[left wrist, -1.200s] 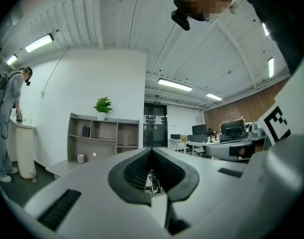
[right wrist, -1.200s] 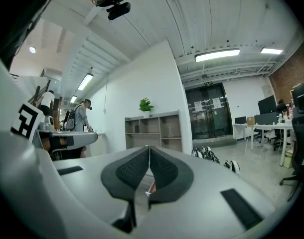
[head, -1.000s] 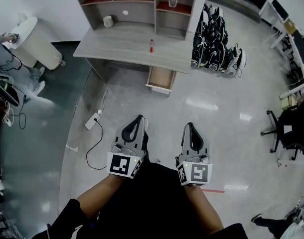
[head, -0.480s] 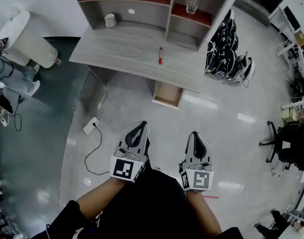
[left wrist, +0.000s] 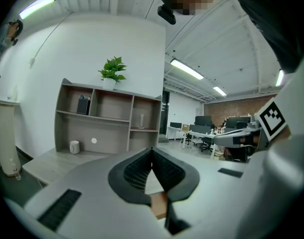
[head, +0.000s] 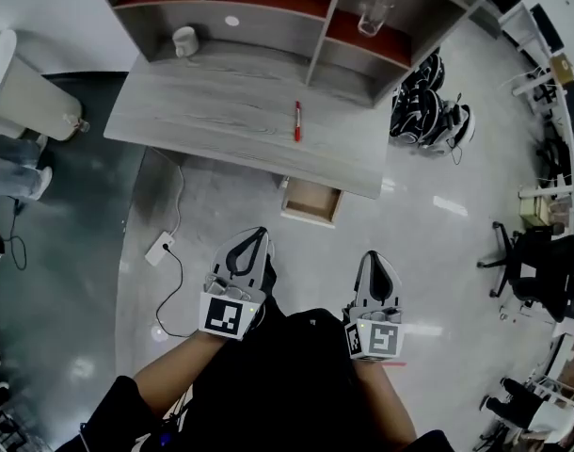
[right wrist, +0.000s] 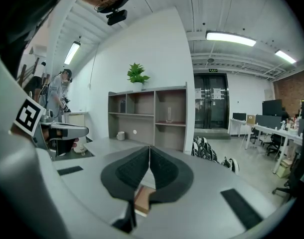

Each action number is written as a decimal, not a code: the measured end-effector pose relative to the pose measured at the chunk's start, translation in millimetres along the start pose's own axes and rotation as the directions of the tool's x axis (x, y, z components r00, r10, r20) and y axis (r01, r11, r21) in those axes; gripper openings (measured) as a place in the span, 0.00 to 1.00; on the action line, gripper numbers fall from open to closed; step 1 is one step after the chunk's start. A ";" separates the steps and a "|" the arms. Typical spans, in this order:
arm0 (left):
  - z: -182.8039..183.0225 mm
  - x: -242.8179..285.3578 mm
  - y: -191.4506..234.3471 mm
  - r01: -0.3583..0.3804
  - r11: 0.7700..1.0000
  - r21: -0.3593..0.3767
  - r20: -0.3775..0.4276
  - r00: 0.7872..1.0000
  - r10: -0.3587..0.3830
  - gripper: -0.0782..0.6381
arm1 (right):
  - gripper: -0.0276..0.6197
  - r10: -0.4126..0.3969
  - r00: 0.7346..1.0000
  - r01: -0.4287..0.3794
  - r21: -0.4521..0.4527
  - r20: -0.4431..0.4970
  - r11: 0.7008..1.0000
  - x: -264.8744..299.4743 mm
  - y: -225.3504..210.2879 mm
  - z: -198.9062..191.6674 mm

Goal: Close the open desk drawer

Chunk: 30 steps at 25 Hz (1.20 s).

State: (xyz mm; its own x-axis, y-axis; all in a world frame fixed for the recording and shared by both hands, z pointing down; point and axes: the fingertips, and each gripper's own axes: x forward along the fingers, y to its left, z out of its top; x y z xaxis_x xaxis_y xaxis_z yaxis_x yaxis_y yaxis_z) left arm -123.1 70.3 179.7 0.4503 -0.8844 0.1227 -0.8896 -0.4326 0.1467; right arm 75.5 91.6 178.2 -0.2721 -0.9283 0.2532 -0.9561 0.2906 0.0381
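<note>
Well, the desk (head: 221, 121) has its drawer (head: 312, 201) open above the glossy floor (head: 428, 243). The left gripper (head: 257, 235) and right gripper (head: 373, 257) point toward it, jaws pressed together, empty.

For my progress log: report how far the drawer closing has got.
Nothing done yet: the drawer sticks out open under the desk. In hand: left gripper and right gripper, both shut and empty, hang short of it. Left: reach the drawer and push it in.

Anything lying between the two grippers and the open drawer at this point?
No. The head view shows only bare floor between the left gripper, the right gripper and the open drawer.
</note>
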 end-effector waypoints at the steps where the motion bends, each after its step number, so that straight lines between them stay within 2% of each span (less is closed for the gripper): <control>1: -3.1 4.8 6.1 0.003 1.000 -0.005 -0.011 1.000 -0.003 0.13 | 0.07 0.001 1.000 -0.001 -0.006 -0.009 1.000 7.1 -0.5 -1.7; 6: -26.3 23.9 29.4 0.038 0.999 -0.002 -0.061 0.997 -0.038 0.13 | 0.07 -0.040 0.999 0.040 -0.016 -0.034 0.999 32.7 -15.1 -20.9; 11: -53.3 33.1 41.0 0.048 0.999 0.022 -0.144 0.989 -0.044 0.13 | 0.07 -0.076 0.995 0.078 0.029 -0.057 0.997 49.5 -43.1 -46.1; 21: -102.3 65.4 39.0 0.018 0.999 0.031 -0.216 0.976 -0.011 0.13 | 0.07 0.035 0.996 -0.033 0.021 -0.086 0.999 83.2 -51.7 -101.4; 27: -141.7 87.5 42.0 -0.003 0.999 0.048 -0.262 0.965 0.015 0.13 | 0.07 0.104 0.991 -0.098 0.066 -0.088 0.993 106.6 -48.3 -136.7; 30: -164.3 97.4 43.0 0.015 0.998 0.062 -0.276 0.961 0.002 0.13 | 0.07 0.110 0.988 -0.101 0.081 -0.112 0.992 115.8 -47.1 -161.5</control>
State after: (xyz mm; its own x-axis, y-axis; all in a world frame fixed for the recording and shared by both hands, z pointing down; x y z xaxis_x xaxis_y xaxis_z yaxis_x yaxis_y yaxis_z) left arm -104.9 -5.6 359.2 0.4519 -0.8027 0.3892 -0.8856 -0.4561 0.0877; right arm 106.6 7.9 361.9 -0.3614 -0.8592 0.3622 -0.9294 0.3632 -0.0658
